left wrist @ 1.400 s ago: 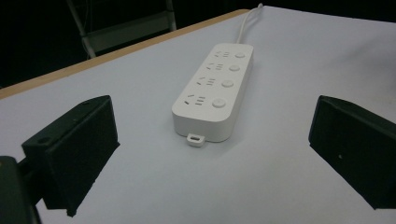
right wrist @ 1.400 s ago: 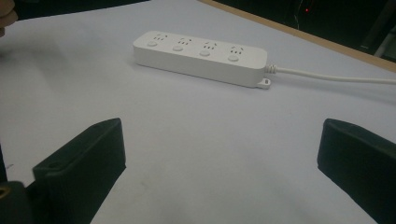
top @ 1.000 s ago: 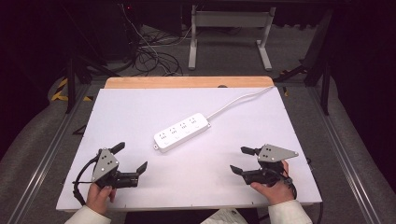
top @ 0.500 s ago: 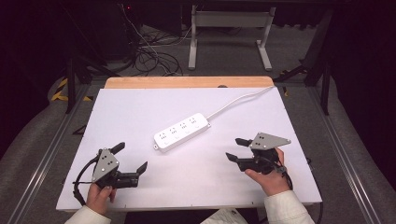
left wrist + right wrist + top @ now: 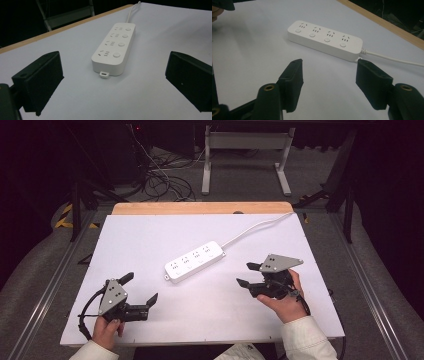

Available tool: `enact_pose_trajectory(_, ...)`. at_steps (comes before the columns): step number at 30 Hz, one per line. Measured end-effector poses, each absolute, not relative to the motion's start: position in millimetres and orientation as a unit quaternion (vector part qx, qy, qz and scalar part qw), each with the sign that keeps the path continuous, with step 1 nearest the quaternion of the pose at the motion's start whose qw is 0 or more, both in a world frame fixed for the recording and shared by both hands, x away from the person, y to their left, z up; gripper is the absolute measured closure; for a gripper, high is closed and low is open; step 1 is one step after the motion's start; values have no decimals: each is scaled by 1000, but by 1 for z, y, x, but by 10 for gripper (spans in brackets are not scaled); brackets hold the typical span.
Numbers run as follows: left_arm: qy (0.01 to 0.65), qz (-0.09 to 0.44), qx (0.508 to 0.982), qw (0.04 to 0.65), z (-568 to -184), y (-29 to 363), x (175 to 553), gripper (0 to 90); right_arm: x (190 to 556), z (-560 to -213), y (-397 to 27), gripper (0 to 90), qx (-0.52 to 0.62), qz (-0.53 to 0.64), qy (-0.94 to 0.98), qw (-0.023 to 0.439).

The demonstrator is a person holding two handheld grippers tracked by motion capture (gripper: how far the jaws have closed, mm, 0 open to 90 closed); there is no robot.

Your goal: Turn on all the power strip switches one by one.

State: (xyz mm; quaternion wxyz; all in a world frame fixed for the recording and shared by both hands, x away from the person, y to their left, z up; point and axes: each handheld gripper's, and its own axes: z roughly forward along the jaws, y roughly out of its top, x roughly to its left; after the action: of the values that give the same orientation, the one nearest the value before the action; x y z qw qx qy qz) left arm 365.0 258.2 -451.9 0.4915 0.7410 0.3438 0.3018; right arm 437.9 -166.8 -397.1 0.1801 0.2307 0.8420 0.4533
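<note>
Both grippers near a power strip [image 5: 195,261], jaws released.
Bring the right gripper [image 5: 253,274] squarely across its near-right end; left gripper [image 5: 140,292] waits empty.

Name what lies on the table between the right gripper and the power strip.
Nothing: in the high view, bare white table separates the right gripper from the power strip.

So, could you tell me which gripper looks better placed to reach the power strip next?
Probably the right gripper: its open jaws face the power strip from close by its cable end. The left gripper, also open, sits farther back near the table's front edge.
</note>
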Motion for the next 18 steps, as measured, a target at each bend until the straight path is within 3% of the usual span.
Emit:
enact_pose_trajectory(4, 344, 304, 741, 491, -452, 259, 365, 18, 440, -393, -166, 320, 247, 445, 837, 203)
enact_pose_trajectory(5, 346, 303, 740, 491, -452, 258, 364, 18, 442, -390, -165, 408, 242, 449, 838, 194)
enact_pose_trajectory(8, 348, 302, 739, 492, -452, 259, 364, 18, 444, -386, -163, 482, 237, 446, 840, 199)
enact_pose_trajectory(9, 348, 302, 739, 492, -452, 259, 364, 18, 448, -384, -160, 577, 229, 447, 844, 187)
enact_pose_trajectory(10, 349, 302, 738, 492, -452, 259, 364, 18, 450, -384, -159, 617, 229, 452, 843, 179)
enact_pose_trajectory(18, 347, 302, 741, 490, -452, 259, 364, 18, 470, -378, -144, 664, 252, 447, 845, 149)
